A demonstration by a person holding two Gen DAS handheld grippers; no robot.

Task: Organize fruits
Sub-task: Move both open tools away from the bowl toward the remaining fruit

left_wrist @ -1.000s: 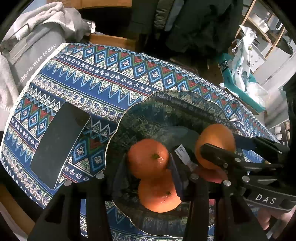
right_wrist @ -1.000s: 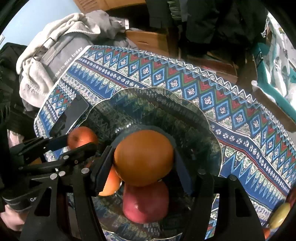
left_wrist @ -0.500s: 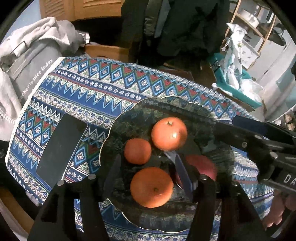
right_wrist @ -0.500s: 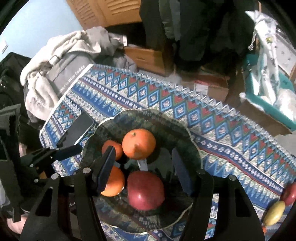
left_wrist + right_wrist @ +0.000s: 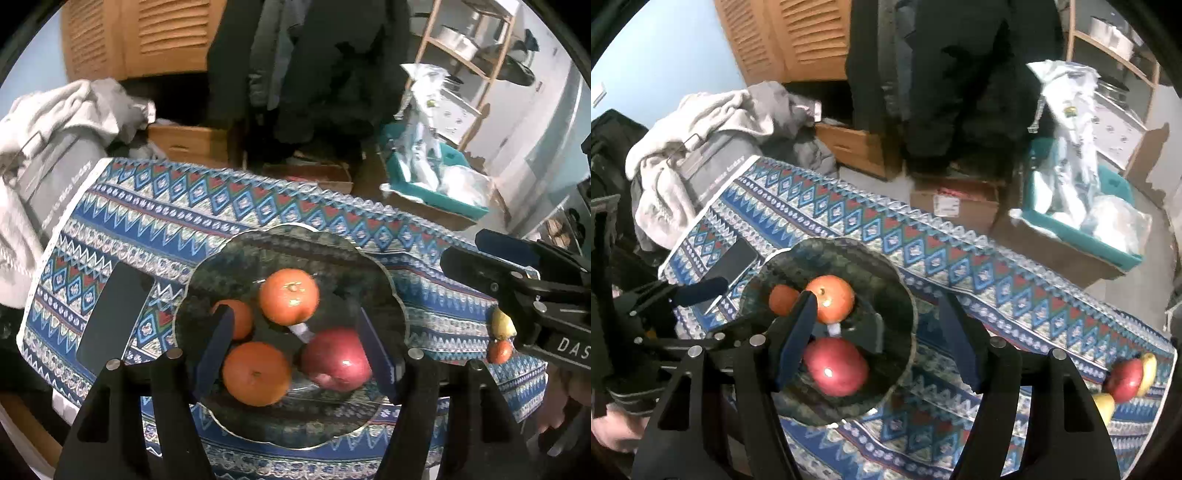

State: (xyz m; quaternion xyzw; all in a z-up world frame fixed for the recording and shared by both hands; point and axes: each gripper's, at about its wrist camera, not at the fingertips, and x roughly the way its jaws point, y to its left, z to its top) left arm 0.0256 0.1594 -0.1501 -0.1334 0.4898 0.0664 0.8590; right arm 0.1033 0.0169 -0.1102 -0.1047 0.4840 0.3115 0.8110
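Hovering above the scalloped glass bowl [image 5: 391, 295], my left gripper [image 5: 295, 350] holds nothing; its jaws have just been opening and stand apart, no fruit between the pads. My right gripper [image 5: 877, 332] is likewise empty, jaws apart after opening slightly. The bowl rests on the patterned tablecloth [image 5: 155, 218]. Inside it lie three oranges: one toward the far side [image 5: 289, 296], one nearest me [image 5: 256, 373], and a smaller one [image 5: 236, 317] at the left, partly hidden by my left finger. A red apple [image 5: 338, 360] lies beside them. A dark phone [image 5: 114, 321] lies left of the bowl. More fruit [image 5: 1126, 376] sits near the tablecloth's right edge, well apart.
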